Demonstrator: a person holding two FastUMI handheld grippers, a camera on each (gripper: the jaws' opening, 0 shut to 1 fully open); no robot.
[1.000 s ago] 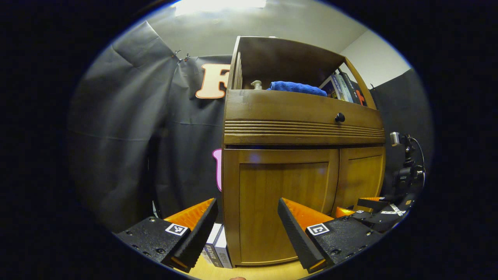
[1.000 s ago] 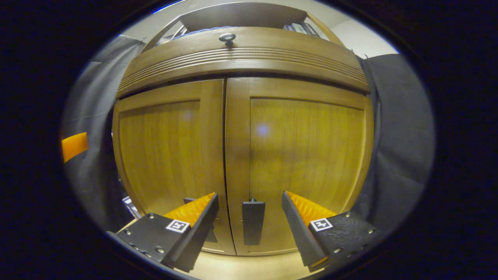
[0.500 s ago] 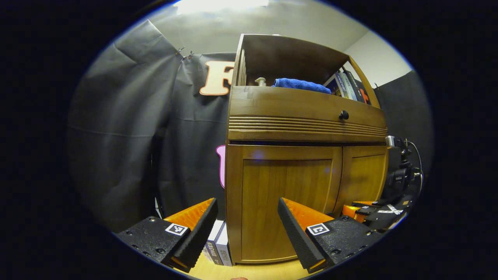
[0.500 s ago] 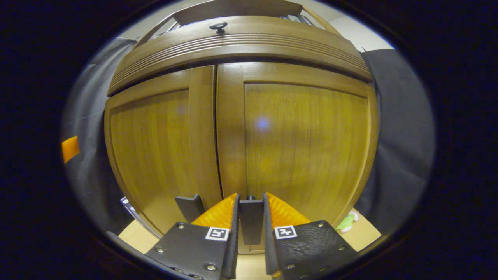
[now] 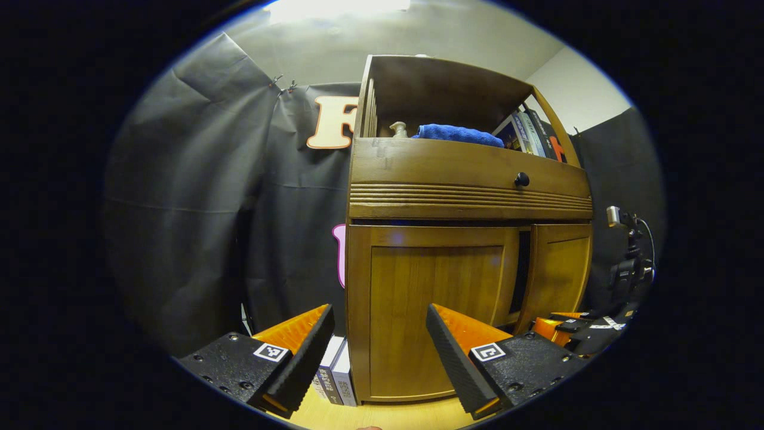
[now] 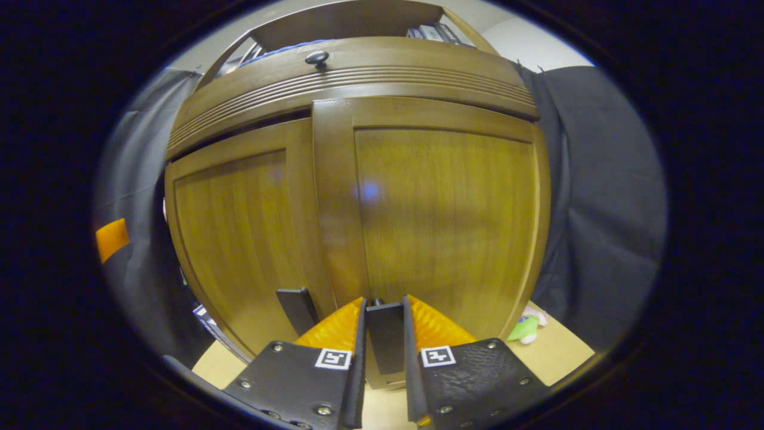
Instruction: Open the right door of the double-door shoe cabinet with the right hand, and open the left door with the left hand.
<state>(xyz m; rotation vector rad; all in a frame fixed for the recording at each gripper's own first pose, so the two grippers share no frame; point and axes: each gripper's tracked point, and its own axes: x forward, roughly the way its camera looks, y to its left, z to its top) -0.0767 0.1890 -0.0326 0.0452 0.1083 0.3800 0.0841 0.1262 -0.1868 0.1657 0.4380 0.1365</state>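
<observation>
Two wooden doors front the shoe cabinet (image 5: 465, 197): the right door (image 6: 441, 209) stands slightly ajar with the right gripper (image 6: 385, 358) jaws clamped on its dark handle (image 6: 385, 334), while the left door (image 5: 433, 316) sits closed before the left gripper (image 5: 376, 352), jaws apart.

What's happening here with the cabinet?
The right gripper is clamped on the right door's handle, and the right door is swung slightly out, leaving a dark gap beside the closed left door. The left gripper hangs open in front of the shoe cabinet, touching nothing.
</observation>
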